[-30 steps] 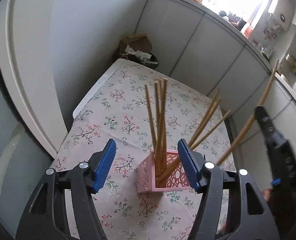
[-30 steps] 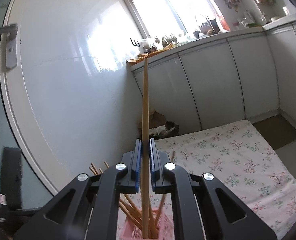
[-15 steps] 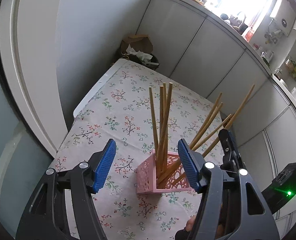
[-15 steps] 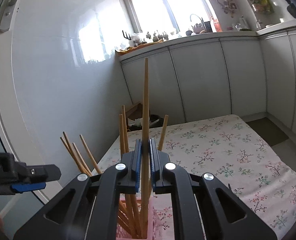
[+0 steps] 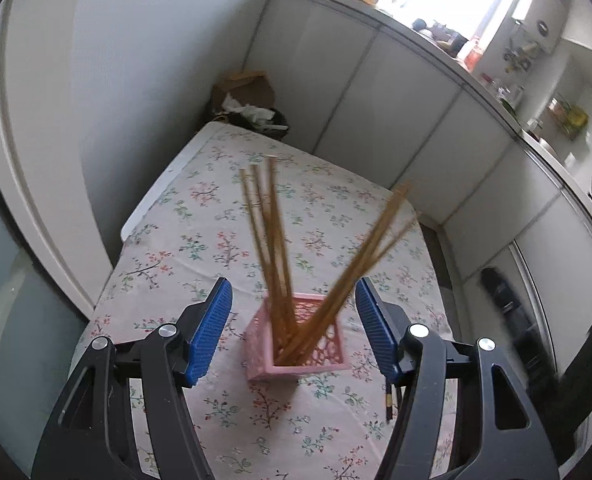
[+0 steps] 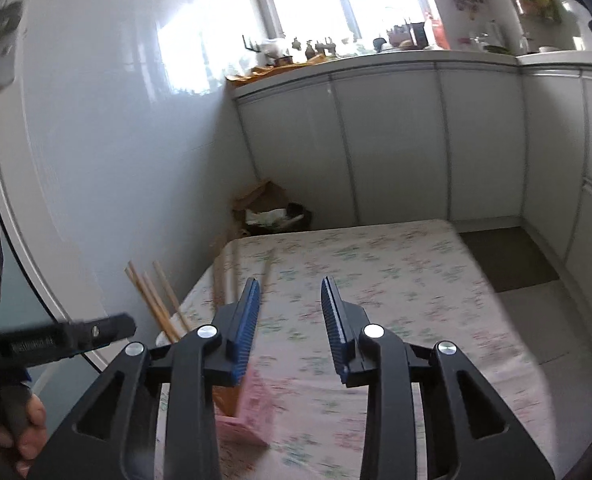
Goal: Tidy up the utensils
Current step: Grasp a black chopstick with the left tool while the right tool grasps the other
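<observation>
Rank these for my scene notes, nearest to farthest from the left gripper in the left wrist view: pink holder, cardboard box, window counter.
1. Pink holder, between the open jaws of the left gripper.
2. Cardboard box, on the floor past the table's far end.
3. Window counter, above the cabinets, farthest.

left tongs (image 5: 294, 334) agape and empty, right tongs (image 6: 290, 322) just opening, nothing between

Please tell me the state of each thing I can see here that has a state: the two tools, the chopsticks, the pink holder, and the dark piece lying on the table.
Left tool: open, holding nothing; pink holder stands beyond its pads.
Right tool: open, empty; jaws have just been opening.
Chopsticks: standing in the holder, leaning in two bunches.
Pink holder: upright on the floral tablecloth.
Dark utensil: lying flat on the cloth, mostly hidden.
</observation>
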`<action>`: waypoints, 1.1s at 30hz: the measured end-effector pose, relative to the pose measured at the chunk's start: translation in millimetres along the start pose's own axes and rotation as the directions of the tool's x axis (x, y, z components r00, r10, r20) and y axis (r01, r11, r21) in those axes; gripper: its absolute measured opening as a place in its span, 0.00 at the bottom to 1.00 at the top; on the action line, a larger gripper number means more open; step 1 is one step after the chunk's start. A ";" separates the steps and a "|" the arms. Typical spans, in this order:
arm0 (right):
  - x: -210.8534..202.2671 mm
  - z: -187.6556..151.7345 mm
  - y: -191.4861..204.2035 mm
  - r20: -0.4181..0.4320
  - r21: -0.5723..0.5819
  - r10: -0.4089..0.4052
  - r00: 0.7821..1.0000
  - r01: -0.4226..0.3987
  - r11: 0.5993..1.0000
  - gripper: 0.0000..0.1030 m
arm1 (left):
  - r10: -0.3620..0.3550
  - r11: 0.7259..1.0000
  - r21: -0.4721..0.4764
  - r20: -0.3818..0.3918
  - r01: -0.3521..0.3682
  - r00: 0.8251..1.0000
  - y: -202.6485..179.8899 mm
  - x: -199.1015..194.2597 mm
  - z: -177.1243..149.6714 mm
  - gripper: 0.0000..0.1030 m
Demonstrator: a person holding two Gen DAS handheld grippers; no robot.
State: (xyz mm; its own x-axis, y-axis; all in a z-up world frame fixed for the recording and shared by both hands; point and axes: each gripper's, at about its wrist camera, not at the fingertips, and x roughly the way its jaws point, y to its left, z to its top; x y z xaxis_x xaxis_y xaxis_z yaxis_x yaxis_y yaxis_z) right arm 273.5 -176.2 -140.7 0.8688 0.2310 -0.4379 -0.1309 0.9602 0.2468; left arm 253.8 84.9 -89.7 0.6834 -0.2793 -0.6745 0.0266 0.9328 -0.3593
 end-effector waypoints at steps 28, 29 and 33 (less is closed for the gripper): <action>8.1 -45.2 -166.1 -0.545 0.124 -0.136 0.828 0.240 0.963 0.42 | 0.037 0.952 0.294 -0.391 0.087 0.920 -156.8 160.0 -102.9 0.58; 9.4 -44.7 -166.8 -0.545 0.130 -0.133 0.828 0.241 0.962 0.42 | 0.055 0.948 0.308 -0.394 0.076 0.918 -156.9 168.7 -102.7 0.57; 12.3 -42.9 -169.3 -0.547 0.148 -0.120 0.828 0.237 0.960 0.42 | 0.102 0.946 0.322 -0.426 0.045 0.899 -151.9 197.7 -103.8 0.50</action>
State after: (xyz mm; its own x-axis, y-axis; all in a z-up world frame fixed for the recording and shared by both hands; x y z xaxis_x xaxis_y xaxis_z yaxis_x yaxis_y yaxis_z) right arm 285.8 -329.2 -224.9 0.4739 0.1619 -0.8655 0.1514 0.9533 0.2612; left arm 309.2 -135.7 -235.4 0.3062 -0.2525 -0.9179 0.2905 0.9430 -0.1625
